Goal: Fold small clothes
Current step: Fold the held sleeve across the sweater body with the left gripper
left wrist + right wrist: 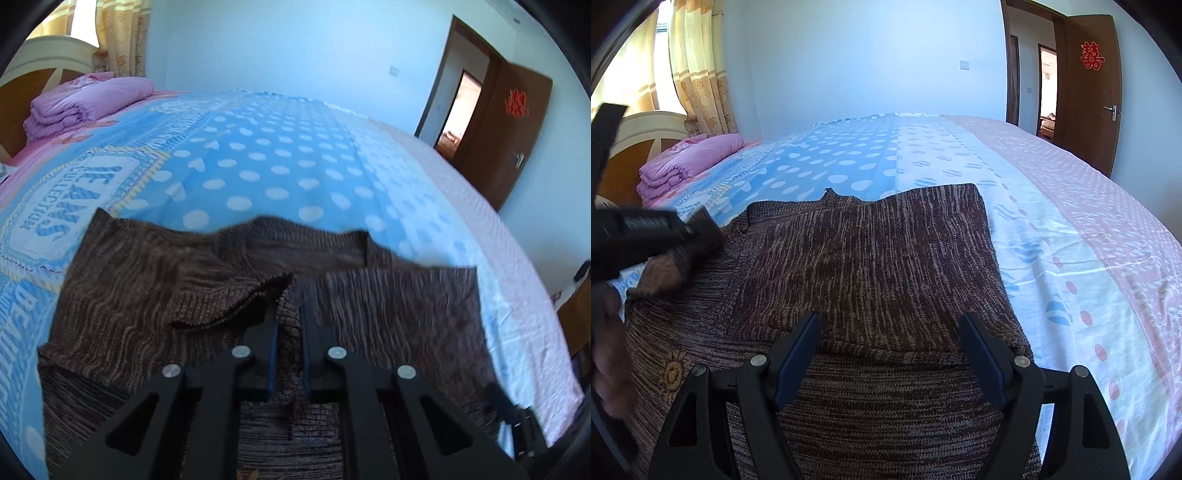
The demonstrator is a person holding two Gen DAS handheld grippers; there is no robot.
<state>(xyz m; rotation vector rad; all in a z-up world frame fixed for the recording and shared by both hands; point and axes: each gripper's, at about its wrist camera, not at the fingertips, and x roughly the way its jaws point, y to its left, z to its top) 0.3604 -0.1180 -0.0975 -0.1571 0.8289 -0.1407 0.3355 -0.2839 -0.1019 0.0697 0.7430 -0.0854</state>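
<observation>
A: Why does the sweater [871, 258] lie spread on the bed [1071, 206] like that?

B: I'd say so each part can be turned in flat. Its right side is already folded over the body, making a neat panel with a straight lower edge. The collar points toward the bed's far edge; the hem is nearest us.

A: And the left tongs [288, 321]?

B: Nearly together, clamped on a ridge of knit that runs up between the pads. Just beyond the tips a sleeve cuff [255, 299] curls up off the body. My guess is the left side is being drawn across to match the right.

A: The right tongs [890, 347]?

B: Spread wide, gripping nothing. They hang over the sweater's middle, tips about at the lower edge of the folded panel, knit showing between them. Whether they touch the cloth I can't tell.

A: Where is the garment on the bed?

B: Toward the near edge, on the blue dotted strip and the white one beside it. The pink quilt [690, 162] is well apart, at the headboard end.
</observation>
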